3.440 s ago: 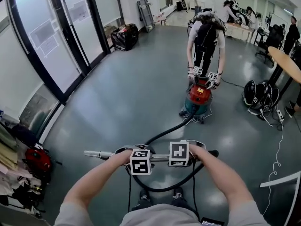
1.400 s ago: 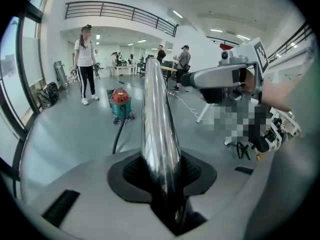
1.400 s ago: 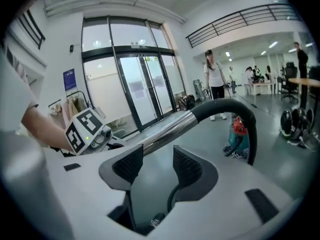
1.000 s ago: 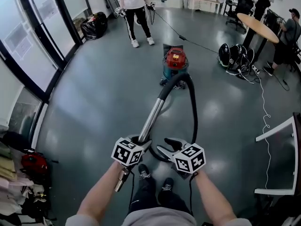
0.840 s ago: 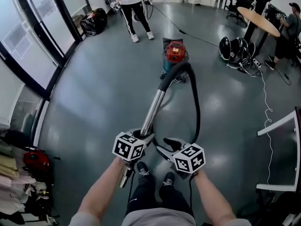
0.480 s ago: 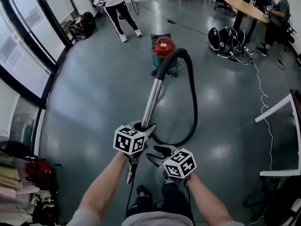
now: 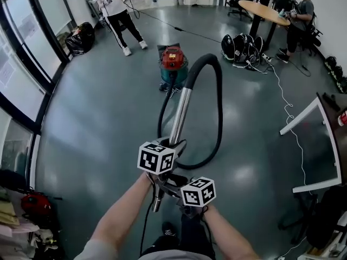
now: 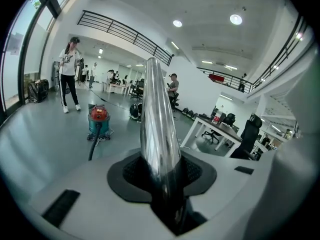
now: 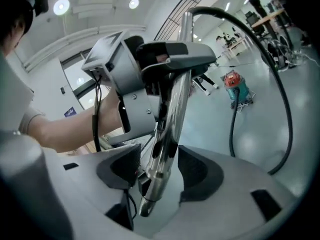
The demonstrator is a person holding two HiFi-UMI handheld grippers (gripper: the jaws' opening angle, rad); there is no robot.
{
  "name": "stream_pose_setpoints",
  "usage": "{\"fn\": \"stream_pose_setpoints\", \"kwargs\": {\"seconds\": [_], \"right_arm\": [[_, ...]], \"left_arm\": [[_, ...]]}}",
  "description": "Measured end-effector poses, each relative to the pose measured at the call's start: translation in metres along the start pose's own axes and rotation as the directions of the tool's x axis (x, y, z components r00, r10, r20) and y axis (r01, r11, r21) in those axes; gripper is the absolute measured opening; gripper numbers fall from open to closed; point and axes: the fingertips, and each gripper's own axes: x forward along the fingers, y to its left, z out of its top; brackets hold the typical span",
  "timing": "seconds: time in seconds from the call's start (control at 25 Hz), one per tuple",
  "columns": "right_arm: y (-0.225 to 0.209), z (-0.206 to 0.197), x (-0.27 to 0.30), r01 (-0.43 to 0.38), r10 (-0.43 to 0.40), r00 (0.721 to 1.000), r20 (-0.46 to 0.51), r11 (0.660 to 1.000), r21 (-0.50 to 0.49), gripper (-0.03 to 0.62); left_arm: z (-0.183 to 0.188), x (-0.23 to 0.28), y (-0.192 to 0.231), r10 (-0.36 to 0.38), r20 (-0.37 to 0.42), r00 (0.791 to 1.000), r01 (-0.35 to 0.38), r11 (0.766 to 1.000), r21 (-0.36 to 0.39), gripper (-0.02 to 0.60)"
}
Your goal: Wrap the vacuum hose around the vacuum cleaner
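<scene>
Grey polished floor [image 7: 97, 118] fills most of the head view, with a dark-framed glass wall [image 7: 27, 69] along its left side. A white bench frame [image 7: 303, 123] stands at the right, and a round wooden bench [image 7: 263, 8] stands at the far end with a person in a cap [image 7: 298, 15] beside it. Another person in a white top [image 7: 114, 7] stands near the far left.

Out on the open floor, well apart from the grippers, sits the vacuum cleaner [image 7: 173, 63], with a red lid on a teal drum. Its black hose [image 7: 219, 112] leaves the drum, runs over the floor toward the camera, curves round and rises in a tall arch. None of it lies around the machine. The arch joins a chrome tube [image 7: 181, 110] that slants down to the two grippers.

The left gripper [image 8: 162, 171] has its jaws closed firmly round the chrome tube, the dark pads hugging it on both sides, and the tube points toward the vacuum cleaner. The right gripper [image 9: 160, 171] sits lower, at the tube's near end. Its jaws have just been opening, and the tube end stands between them with a gap on each side, so the pads are not pressing on it. A thin black cable [image 7: 147, 221] hangs below the grippers.
</scene>
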Motion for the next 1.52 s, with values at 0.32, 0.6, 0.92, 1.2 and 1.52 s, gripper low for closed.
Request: {"fn": "stream_pose_setpoints", "kwargs": {"seconds": [0.32, 0.6, 0.92, 1.2, 1.52], "right_arm": [[0.012, -0.025, 0.01, 0.029, -0.03, 0.999, 0.026, 0.999, 0.047, 0.247], [0.016, -0.024, 0.002, 0.002, -0.004, 0.998, 0.063, 1.0, 0.025, 0.189], [-0.004, -0.027, -0.011, 0.047, -0.048, 0.999, 0.014, 0.997, 0.068, 0.127], [-0.049, -0.022, -0.032, 0.152, -0.151, 0.987, -0.054, 0.988, 0.031, 0.124], [-0.101, -0.004, -0.077, 0.207, -0.208, 0.966, -0.154, 0.978, -0.025, 0.123]], "left_arm": [[-0.003, -0.015, -0.031, -0.041, 0.05, 0.998, 0.047, 0.991, -0.124, 0.13], [-0.003, -0.019, -0.042, -0.069, 0.091, 0.993, 0.086, 0.979, -0.187, 0.13], [-0.009, 0.004, -0.04, -0.114, 0.074, 0.991, 0.128, 0.962, -0.24, 0.132], [-0.007, 0.044, -0.038, -0.147, 0.027, 0.989, 0.149, 0.967, -0.208, 0.169], [0.007, 0.1, -0.056, -0.219, -0.112, 0.969, 0.209, 0.973, -0.096, 0.246]]}}
